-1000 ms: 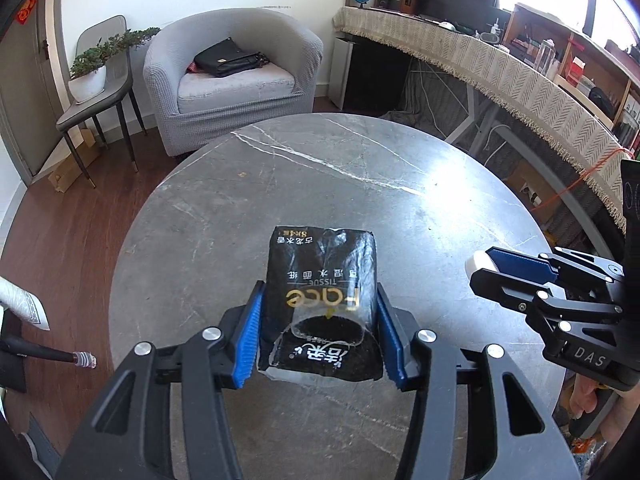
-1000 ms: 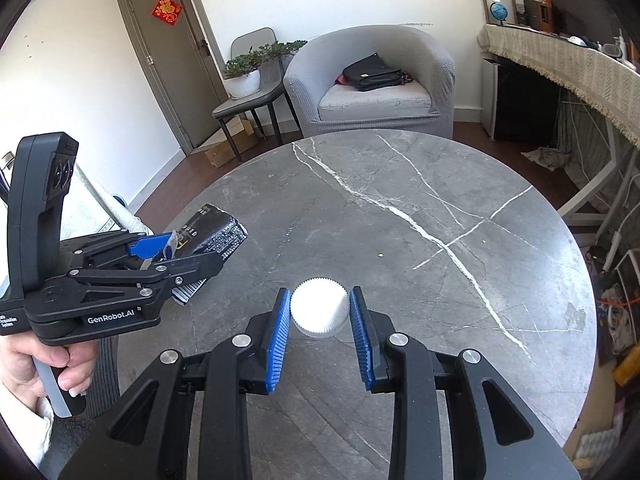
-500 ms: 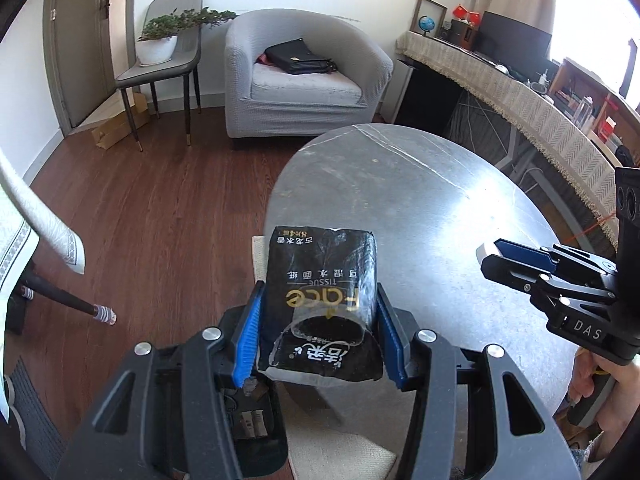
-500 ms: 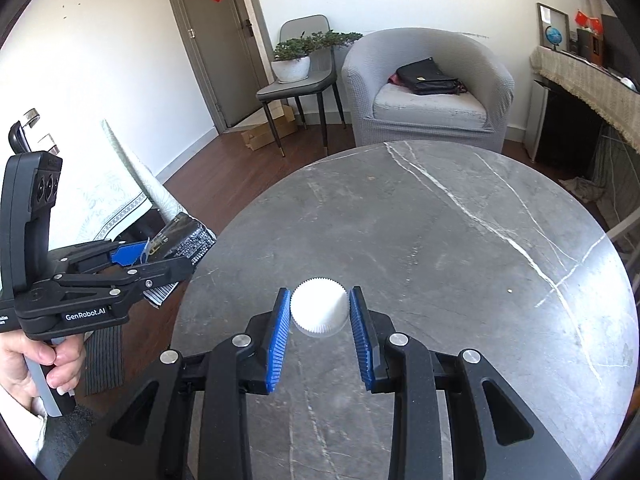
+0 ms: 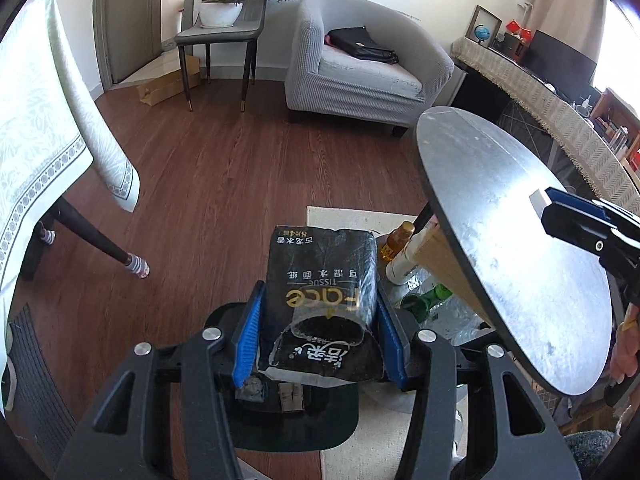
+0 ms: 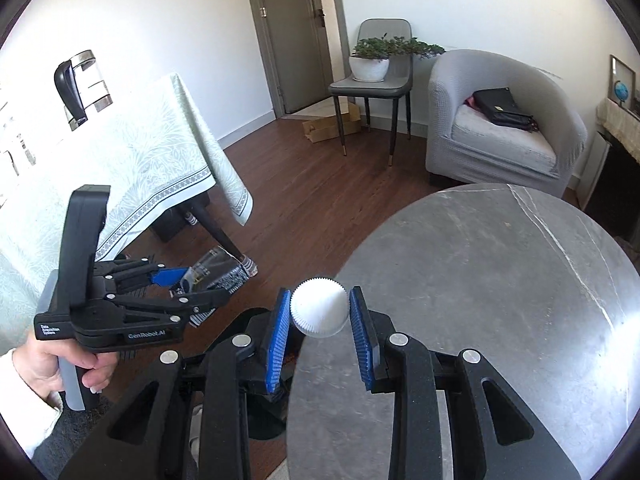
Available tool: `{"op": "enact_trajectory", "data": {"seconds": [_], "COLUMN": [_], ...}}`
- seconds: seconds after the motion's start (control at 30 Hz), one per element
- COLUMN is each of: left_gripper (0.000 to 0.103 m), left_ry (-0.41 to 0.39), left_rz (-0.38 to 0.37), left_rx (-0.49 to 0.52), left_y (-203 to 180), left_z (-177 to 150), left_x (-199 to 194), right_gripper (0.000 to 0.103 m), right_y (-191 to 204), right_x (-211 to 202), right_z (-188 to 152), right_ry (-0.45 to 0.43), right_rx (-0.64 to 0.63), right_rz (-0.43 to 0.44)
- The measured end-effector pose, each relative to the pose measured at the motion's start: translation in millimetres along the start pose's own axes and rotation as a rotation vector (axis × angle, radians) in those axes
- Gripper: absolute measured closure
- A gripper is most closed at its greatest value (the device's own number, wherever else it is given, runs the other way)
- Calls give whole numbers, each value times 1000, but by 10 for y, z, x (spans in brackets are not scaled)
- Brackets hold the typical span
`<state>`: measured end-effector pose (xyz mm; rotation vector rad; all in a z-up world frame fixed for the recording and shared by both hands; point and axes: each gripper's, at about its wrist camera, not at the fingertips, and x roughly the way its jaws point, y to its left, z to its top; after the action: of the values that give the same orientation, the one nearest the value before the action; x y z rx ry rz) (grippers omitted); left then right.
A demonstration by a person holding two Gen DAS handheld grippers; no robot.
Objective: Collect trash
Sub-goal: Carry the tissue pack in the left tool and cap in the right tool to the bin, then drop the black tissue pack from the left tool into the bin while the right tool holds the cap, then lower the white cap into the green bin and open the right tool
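Note:
My left gripper is shut on a black empty tissue wrapper with gold "Face" lettering. It holds the wrapper off the table's left side, above a black trash bin on the floor that has scraps inside. My right gripper is shut on a white ribbed bottle cap over the left edge of the round grey marble table. The left gripper with the wrapper also shows in the right wrist view. The right gripper's tip with the cap shows at the right of the left wrist view.
Bottles, one amber and one green, lie under the table on a cream rug. A cloth-covered table stands at left with a dark leg. A grey armchair and a chair with a plant stand at the back.
Both grippers have swung left. The left one carried the wrapper off the table to above the bin. The right one moved with the cap to the table's left edge.

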<state>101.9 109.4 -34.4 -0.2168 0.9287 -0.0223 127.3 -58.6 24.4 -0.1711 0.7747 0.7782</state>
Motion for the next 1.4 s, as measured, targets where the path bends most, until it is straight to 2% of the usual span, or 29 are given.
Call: {"op": "enact_trajectory", "data": {"seconds": [0.37, 0.53, 0.73, 1.03, 1.2, 1.4], "left_gripper": [49, 49, 49, 47, 41, 41], "left_ry": [94, 163, 259, 356, 365, 312], "left_rz": [1, 50, 67, 73, 71, 74], "left_rx": [-82, -57, -35, -52, -50, -49], "left_y": [467, 562, 646, 774, 827, 866], "left_z": [-337, -494, -772, -982, -999, -934], "left_x": [274, 451, 688, 918, 926, 779], "right_gripper": [73, 73, 73, 73, 73, 73], "right_y": [324, 450, 619, 731, 800, 881], "right_x": [439, 608, 849, 1137, 1234, 1402], "right_z": [64, 51, 1, 5, 16, -66], "right_ry": [57, 81, 125, 170, 182, 228], "right_rx": [-48, -66, -99, -122, -137, -161], "right_rz": [34, 46, 64, 71, 78, 69]}}
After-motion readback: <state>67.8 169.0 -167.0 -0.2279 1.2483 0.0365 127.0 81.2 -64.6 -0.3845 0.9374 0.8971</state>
